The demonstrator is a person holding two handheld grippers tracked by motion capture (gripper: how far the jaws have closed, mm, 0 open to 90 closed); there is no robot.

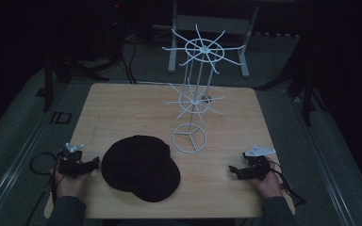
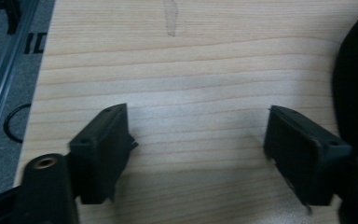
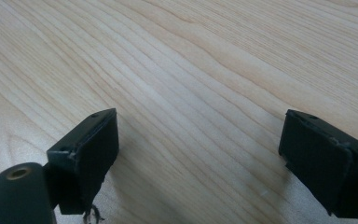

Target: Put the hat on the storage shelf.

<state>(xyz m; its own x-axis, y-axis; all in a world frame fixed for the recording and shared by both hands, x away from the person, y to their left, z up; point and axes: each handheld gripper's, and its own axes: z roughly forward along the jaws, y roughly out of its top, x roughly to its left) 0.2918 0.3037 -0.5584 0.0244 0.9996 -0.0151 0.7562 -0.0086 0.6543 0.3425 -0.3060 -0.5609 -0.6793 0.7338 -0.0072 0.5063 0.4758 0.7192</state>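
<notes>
two black caps (image 1: 140, 167), one white wire rack (image 1: 195, 99), two claws (image 1: 94, 162)

The letters "ID" stand in black on the grey floor (image 1: 60, 117) left of the table.

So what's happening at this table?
A person sits at a wooden table, holding a claw in each hand. The left claw and right claw both rest open near the front edge, gripping nothing. Two black hats lie overlapping between them, untouched. Behind them stands a white wire rack with nothing hung on it.
</notes>
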